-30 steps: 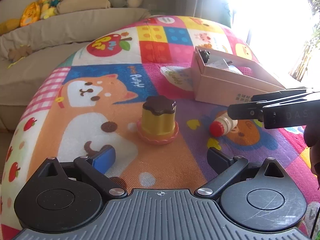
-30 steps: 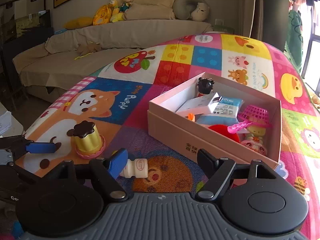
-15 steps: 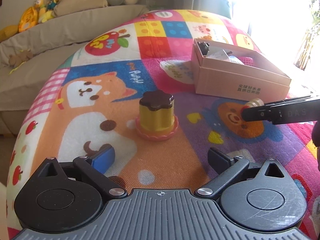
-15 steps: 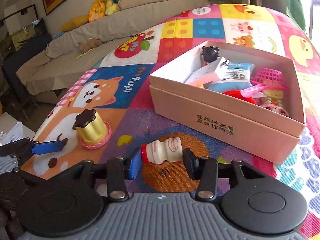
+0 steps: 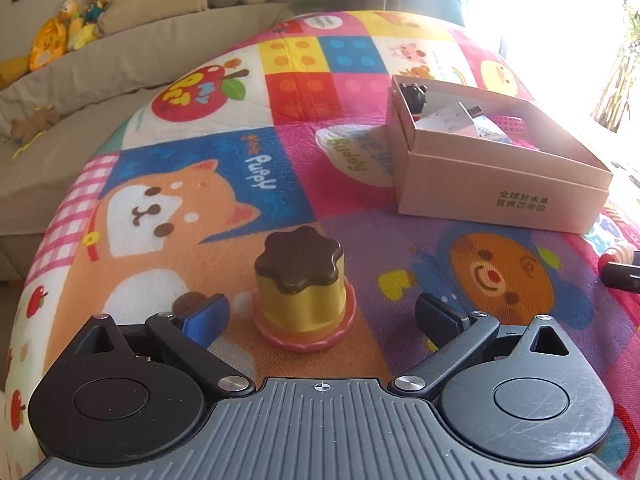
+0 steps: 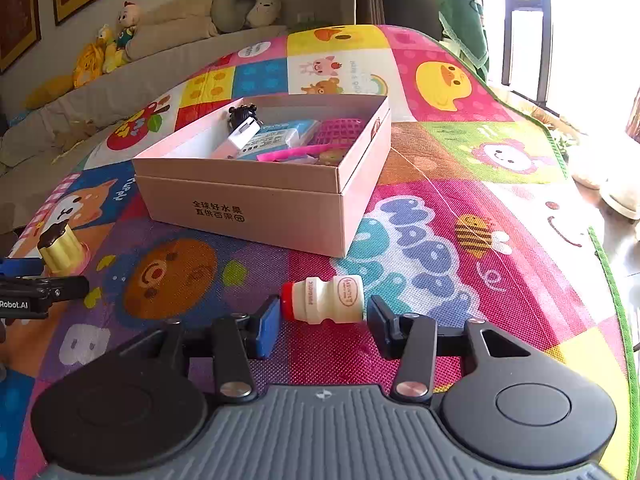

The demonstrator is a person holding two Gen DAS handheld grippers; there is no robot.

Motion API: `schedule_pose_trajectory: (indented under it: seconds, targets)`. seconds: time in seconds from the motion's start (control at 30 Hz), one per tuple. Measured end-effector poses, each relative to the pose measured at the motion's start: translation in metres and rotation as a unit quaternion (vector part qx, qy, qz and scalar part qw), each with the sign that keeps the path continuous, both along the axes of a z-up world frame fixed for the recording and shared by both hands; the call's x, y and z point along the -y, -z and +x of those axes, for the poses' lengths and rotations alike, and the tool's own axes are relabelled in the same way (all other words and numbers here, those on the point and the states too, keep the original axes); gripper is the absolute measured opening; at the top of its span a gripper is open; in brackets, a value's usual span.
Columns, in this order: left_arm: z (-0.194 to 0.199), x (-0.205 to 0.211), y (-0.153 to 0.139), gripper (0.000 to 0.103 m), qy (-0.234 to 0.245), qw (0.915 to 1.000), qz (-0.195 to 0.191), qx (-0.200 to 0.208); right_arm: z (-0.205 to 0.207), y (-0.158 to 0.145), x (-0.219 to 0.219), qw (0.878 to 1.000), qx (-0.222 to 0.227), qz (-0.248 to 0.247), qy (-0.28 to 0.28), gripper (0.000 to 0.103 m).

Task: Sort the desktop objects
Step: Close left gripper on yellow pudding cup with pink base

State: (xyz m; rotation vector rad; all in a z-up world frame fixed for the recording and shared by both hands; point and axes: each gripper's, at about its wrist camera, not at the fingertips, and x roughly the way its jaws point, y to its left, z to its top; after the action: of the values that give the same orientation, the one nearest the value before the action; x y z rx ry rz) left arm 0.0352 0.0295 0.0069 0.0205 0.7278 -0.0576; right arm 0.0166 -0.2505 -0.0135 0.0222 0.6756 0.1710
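Toy milk bottle [image 6: 326, 300]: white with a red cap, lying crosswise between the jaws of the right gripper [image 6: 322, 320]. A second ago it lay on the mat near the box front; now it is carried off to the box's right-hand corner, with the jaws opening again after a tighter squeeze. The cap meets the blue pad, but whether the far pad presses the base is uncertain, so the hold looks loose and a drop short of the box [image 6: 280, 184] is possible. Toy pudding [image 5: 304, 292]: upright on the bench mat, now between the wide-open, empty jaws of the left gripper [image 5: 320, 320], closer than before and ready for closing. Box contents: partly hidden by its wall. The bottle's underside is unseen.
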Motion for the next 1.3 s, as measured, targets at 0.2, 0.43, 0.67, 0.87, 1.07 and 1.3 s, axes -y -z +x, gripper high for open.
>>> schedule_pose_trajectory:
  seconds: [0.2,0.43,0.67,0.87,1.07,1.3]
  targets:
    - [-0.004,0.016,0.001,0.102,0.048,0.9987,-0.014,0.0,0.0,-0.001,-0.001,1.0,0.006,0.002,0.003,0.085]
    - [-0.034,0.024,0.0,0.102,0.117,0.9918,-0.049,0.014,0.0,0.0,-0.001,1.0,0.004,0.004,0.015,0.097]
    - [-0.016,0.02,-0.002,0.102,0.049,0.9987,-0.011,0.015,0.001,0.0,0.002,1.0,0.003,0.013,0.018,0.099]
    - [-0.002,0.031,0.001,0.092,0.053,0.9986,0.006,0.006,0.0,0.0,0.003,1.0,0.005,0.014,0.019,0.1]
    - [-0.008,0.035,0.001,0.074,0.056,0.9982,0.013,0.017,-0.001,0.0,0.003,1.0,0.008,0.018,0.016,0.1]
    - [-0.032,0.037,-0.001,0.062,0.086,0.996,0.012,0.022,0.001,0.0,-0.004,1.0,0.005,-0.003,0.006,0.09]
